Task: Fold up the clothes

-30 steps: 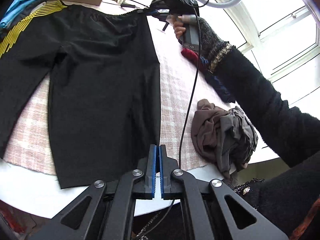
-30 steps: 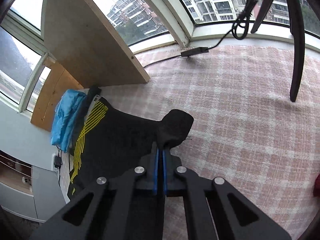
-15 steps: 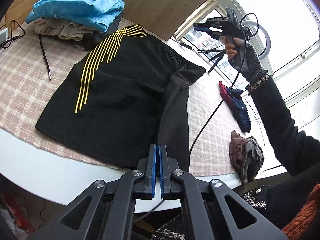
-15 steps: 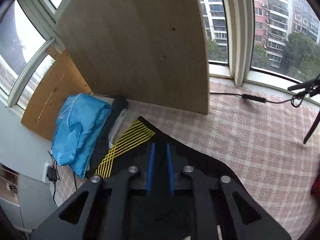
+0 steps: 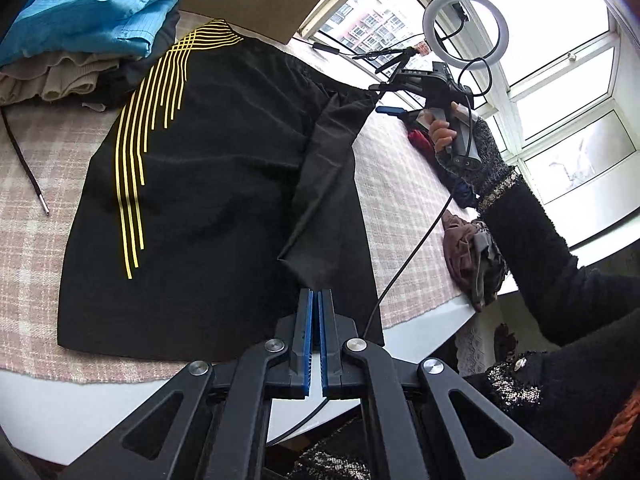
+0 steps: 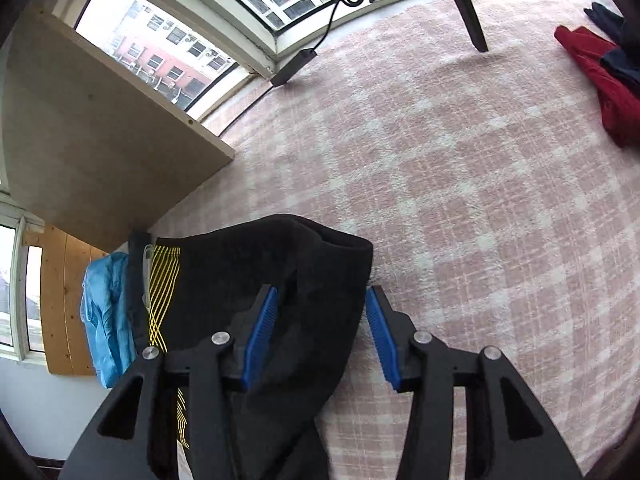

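Note:
Black shorts (image 5: pixel 208 184) with yellow stripes lie on the pink checked cloth, one leg folded over the other. My left gripper (image 5: pixel 314 300) is shut and empty, above the hem at the near table edge. My right gripper (image 6: pixel 322 300) is open, its jaws spread over the waistband corner (image 6: pixel 304 264) of the shorts without pinching it. It also shows in the left wrist view (image 5: pixel 394 100), held just right of the waistband.
A stack of folded clothes with a blue shirt (image 5: pixel 92 4) on top lies at the far left. Red and navy garments (image 6: pixel 600 76) and a brown crumpled garment (image 5: pixel 468 256) lie at the right. A ring light (image 5: pixel 466 24) stands by the window. A wooden board (image 6: pixel 92 152) leans at the back.
The right gripper has opened wide and let go of the waistband corner, which now lies on the table. The left gripper stays shut and has shifted its view a little.

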`<action>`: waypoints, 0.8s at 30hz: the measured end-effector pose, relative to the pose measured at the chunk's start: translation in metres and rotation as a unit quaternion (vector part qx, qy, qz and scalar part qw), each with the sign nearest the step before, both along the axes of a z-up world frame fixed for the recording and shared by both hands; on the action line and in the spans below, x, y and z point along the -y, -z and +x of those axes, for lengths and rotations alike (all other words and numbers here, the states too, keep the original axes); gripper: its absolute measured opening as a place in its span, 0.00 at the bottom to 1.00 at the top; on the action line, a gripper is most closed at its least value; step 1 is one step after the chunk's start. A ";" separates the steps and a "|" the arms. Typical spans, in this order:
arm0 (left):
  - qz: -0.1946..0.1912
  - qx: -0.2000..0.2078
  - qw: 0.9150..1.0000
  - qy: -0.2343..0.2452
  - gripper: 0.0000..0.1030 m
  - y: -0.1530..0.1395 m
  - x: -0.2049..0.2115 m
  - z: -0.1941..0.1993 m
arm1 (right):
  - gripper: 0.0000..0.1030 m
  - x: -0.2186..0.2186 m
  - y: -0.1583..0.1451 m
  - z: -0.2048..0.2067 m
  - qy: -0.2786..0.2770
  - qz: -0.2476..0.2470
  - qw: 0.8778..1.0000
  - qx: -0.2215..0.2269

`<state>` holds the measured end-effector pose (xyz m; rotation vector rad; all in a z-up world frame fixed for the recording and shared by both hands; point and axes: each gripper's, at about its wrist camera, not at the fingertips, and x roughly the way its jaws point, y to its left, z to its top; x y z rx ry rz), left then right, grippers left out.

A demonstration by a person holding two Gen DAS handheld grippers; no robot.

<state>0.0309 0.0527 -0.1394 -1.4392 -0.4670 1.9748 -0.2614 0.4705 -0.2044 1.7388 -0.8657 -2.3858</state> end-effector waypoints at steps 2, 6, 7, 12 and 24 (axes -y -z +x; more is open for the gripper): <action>-0.002 0.000 1.000 0.004 0.02 0.001 0.000 0.000 | 0.48 0.014 0.003 -0.008 -0.012 0.029 0.999 0.022; 0.007 0.003 1.000 0.006 0.02 0.005 0.005 0.000 | 0.04 0.031 0.012 -0.019 -0.027 0.039 0.998 0.039; 0.012 0.003 1.000 0.004 0.02 0.005 0.008 0.000 | 0.04 0.035 0.006 -0.021 -0.031 0.028 0.999 0.026; 0.033 0.004 0.999 -0.026 0.02 0.007 0.039 0.003 | 0.03 0.088 -0.057 -0.041 -0.072 0.056 0.994 -0.058; 0.025 0.050 0.991 -0.125 0.02 0.054 0.129 0.010 | 0.03 0.286 -0.028 -0.117 -0.185 0.121 0.974 -0.046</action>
